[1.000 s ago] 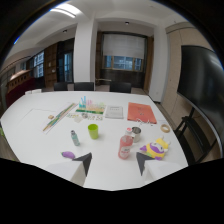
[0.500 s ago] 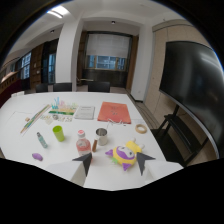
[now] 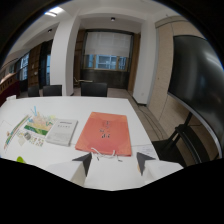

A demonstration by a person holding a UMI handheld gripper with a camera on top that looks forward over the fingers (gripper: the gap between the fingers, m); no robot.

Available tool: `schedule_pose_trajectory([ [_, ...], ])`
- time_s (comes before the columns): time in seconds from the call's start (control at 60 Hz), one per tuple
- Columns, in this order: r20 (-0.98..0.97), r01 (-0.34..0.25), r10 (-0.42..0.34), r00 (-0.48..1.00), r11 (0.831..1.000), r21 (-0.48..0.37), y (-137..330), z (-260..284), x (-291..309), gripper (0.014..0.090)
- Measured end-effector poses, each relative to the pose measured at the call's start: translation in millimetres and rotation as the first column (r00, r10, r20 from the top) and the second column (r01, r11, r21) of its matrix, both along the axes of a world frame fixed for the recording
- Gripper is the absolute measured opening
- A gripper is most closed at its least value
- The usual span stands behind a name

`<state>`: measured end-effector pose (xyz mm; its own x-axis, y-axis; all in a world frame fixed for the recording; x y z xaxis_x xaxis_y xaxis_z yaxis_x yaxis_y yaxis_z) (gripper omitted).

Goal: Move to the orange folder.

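Folder (image 3: pixel 104 132): lies flat on the desk (image 3: pixel 75 107), just ahead of the claw (image 3: pixel 113 161), whose two fingers stand apart with bare desk between them.
Booklet (image 3: pixel 62 132): on the desk, just left of the folder.
Printed sheets (image 3: pixel 32 129): on the desk, left of the booklet.
Chairs (image 3: pixel 94 89): behind the desk's far edge.
Window (image 3: pixel 107 62): in the far wall, beyond the chairs.
Wall screen (image 3: pixel 200 82): to the right of the desk.

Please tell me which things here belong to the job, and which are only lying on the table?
For the job:
- orange folder, just ahead of the tongs
- tongs, open, holding nothing

Only lying about:
- grey booklet, beside the folder
- colourful papers, beyond the booklet
- white table
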<state>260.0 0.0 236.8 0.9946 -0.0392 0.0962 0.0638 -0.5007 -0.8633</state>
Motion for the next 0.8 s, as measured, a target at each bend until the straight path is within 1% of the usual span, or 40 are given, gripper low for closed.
schedule_pose_trajectory([
  [0.1, -0.003, -0.002, 0.002, 1.000, 1.000, -0.023, 61.3, -29.9, 1.4, 0.0855],
  [0.2, -0.006, -0.013, 0.013, 1.000, 0.998, -0.056, 109.4, -57.8, 0.9, 0.0852],
  [0.267, -0.017, -0.017, 0.016, 1.000, 0.997, -0.080, 135.8, -78.3, -0.5, 0.0855],
  [0.383, -0.025, -0.015, 0.012, 1.000, 0.994, -0.110, 166.5, -104.4, -0.1, 0.0854],
  [0.55, -0.049, -0.020, 0.014, 0.999, 0.993, -0.120, 188.6, -125.6, -3.7, 0.0857],
  [0.8, -0.051, -0.022, 0.015, 0.999, 0.990, -0.137, 192.6, -135.3, -2.5, 0.0856],
])
